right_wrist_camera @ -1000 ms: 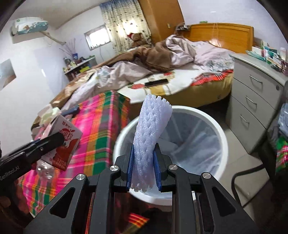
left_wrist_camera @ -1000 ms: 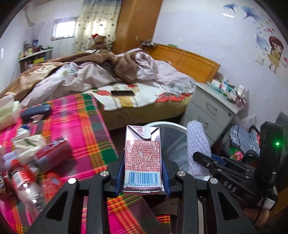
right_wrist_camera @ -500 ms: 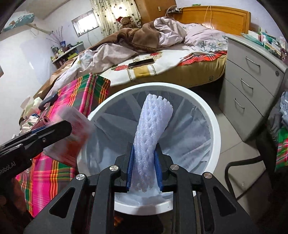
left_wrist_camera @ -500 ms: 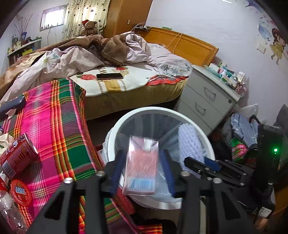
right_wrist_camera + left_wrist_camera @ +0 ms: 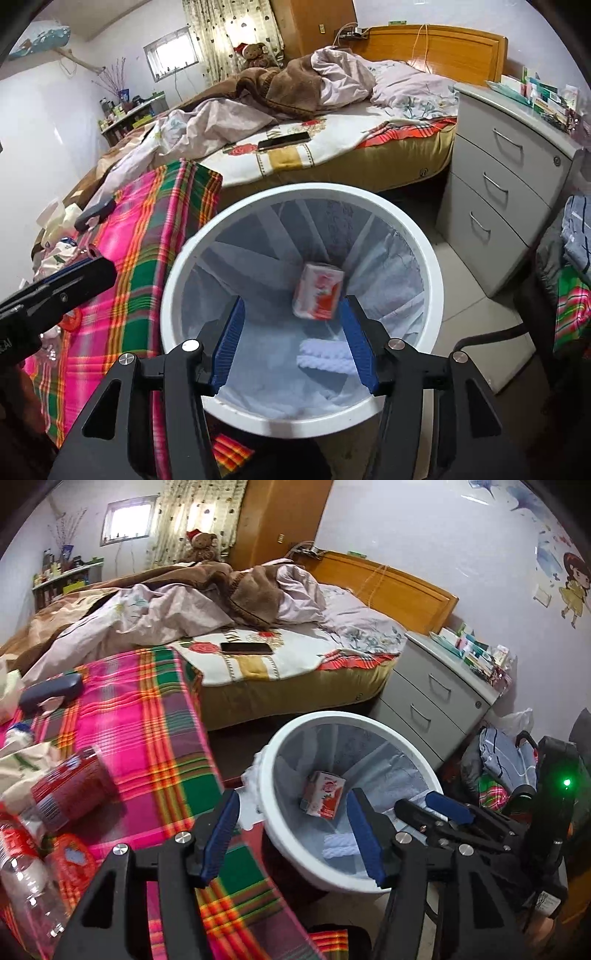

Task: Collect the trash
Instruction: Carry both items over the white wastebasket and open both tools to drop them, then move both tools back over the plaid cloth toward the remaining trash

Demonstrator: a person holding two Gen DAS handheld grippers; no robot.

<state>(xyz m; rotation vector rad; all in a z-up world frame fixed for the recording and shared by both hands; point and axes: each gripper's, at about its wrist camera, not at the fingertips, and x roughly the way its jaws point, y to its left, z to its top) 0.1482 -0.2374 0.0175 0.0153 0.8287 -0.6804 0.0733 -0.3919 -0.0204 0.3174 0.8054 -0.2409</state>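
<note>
A white trash bin (image 5: 284, 734) with a pale liner stands on the floor beside the table; it also shows in the right wrist view (image 5: 173, 266). A pink milk carton (image 5: 323, 794) and a white foam net sleeve (image 5: 340, 843) lie inside it; the right wrist view shows the carton (image 5: 319, 291) and the sleeve (image 5: 323, 356) too. My left gripper (image 5: 291, 834) is open and empty over the bin's near edge. My right gripper (image 5: 293, 339) is open and empty above the bin.
A plaid-covered table (image 5: 147, 716) holds a red can (image 5: 70, 790), a plastic bottle (image 5: 26, 878), a red lid (image 5: 74, 860), tissues and a dark case (image 5: 50, 692). A bed (image 5: 258, 657) with a phone, a grey drawer unit (image 5: 439, 698) and piled clothes stand around.
Both grippers opened. The milk carton dropped from the left gripper and the foam sleeve from the right gripper into the bin.
</note>
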